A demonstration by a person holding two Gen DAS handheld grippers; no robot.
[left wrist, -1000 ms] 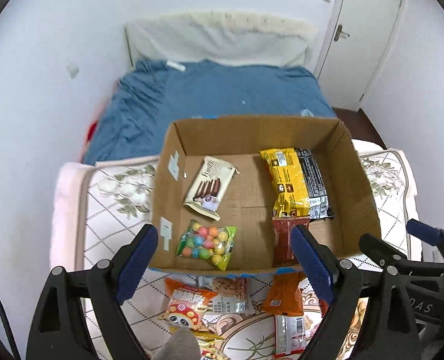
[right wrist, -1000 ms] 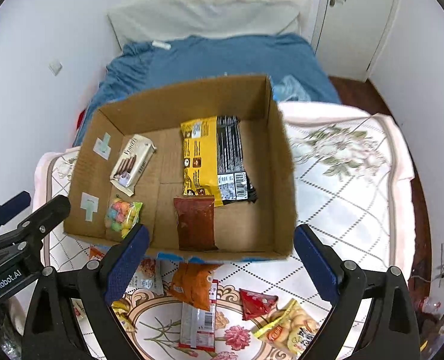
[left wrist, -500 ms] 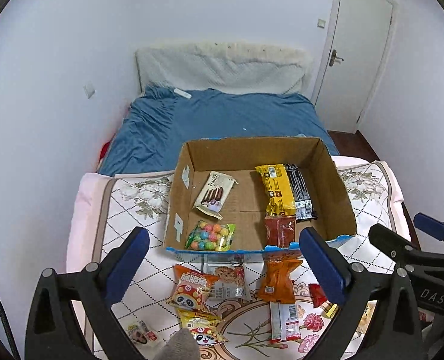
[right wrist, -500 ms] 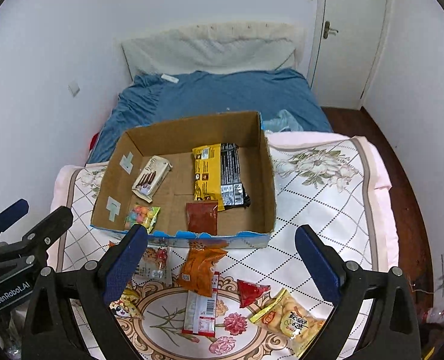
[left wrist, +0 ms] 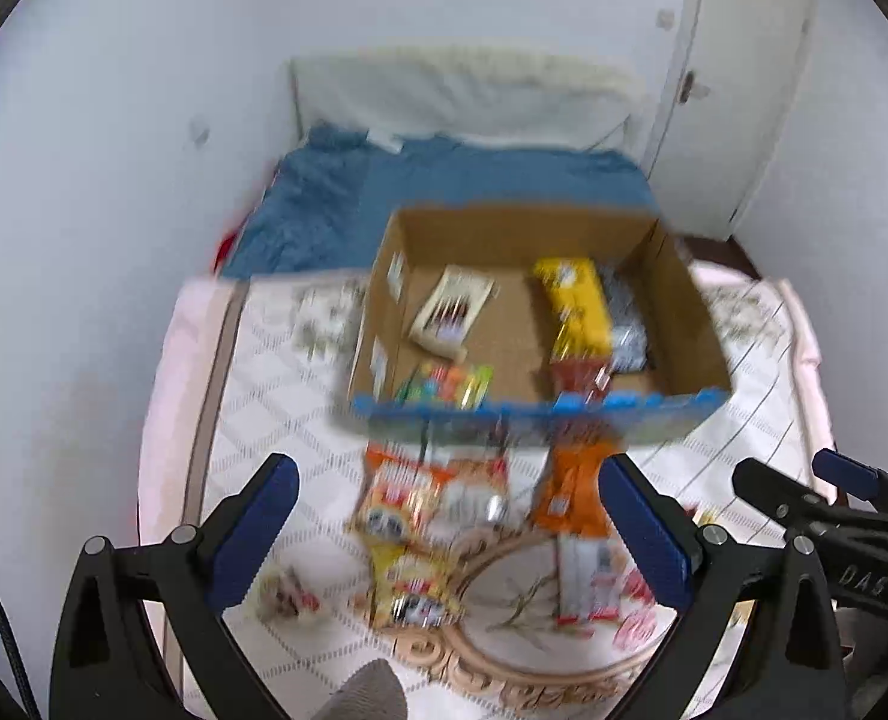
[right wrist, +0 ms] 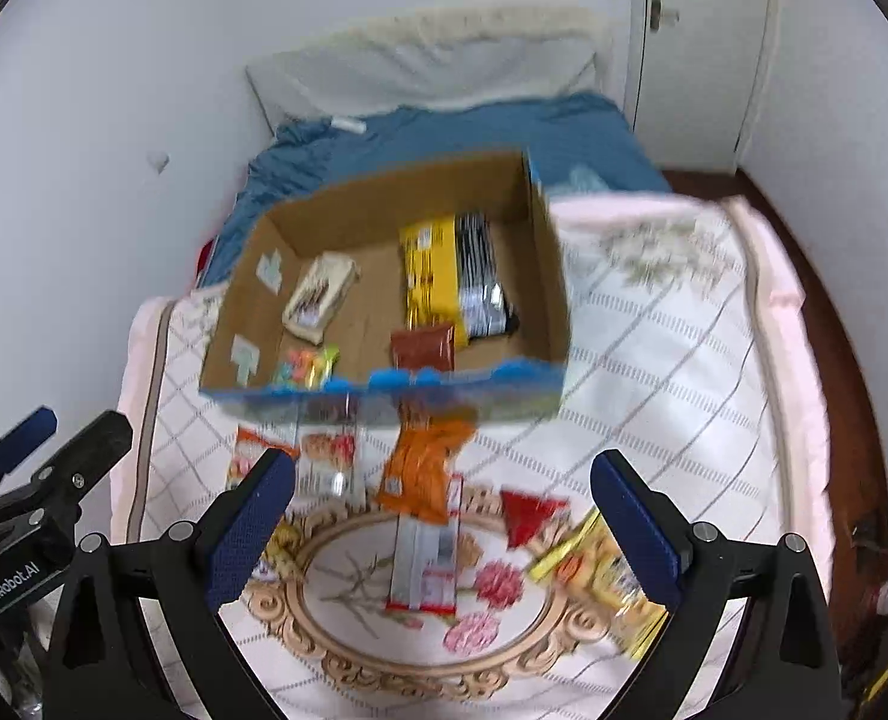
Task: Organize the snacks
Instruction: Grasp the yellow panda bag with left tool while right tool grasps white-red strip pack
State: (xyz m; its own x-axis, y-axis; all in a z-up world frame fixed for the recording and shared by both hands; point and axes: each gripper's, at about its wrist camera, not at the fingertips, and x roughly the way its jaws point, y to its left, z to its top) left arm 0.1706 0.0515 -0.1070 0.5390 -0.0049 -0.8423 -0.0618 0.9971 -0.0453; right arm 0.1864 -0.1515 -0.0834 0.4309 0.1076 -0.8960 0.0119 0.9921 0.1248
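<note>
Hovering above the quilted floral blanket [right wrist: 672,360], both grippers are empty, so the step in hand seems to be the choice of the next snack to put away. The left gripper [left wrist: 447,525] has its blue pads spread wide with nothing between them, and the right gripper [right wrist: 444,519] is spread wide in the same way. The cardboard box [right wrist: 540,252], open on top and with a blue front edge, sits on the blanket at the far side and already contains several packets: a pale flat biscuit pack [right wrist: 318,297], a yellow and black bag [right wrist: 438,276], a brown sachet [right wrist: 423,348] and a small clear bag of coloured candies [right wrist: 306,366]. Still loose in front of the box lie a crinkled orange pouch [right wrist: 423,471], a long white and red wrapper [right wrist: 423,564], a small red triangular packet [right wrist: 528,519] and a yellow bag [right wrist: 600,570], with more packets at the left. I think the next move calls for lowering one gripper over a single packet and closing on its edge. These film wrappers look thin, glossy and slippery, and they lie flat on soft cloth, so the pads must probably go low and pinch a raised seam. Both views are blurred, so the printing cannot be read.
</note>
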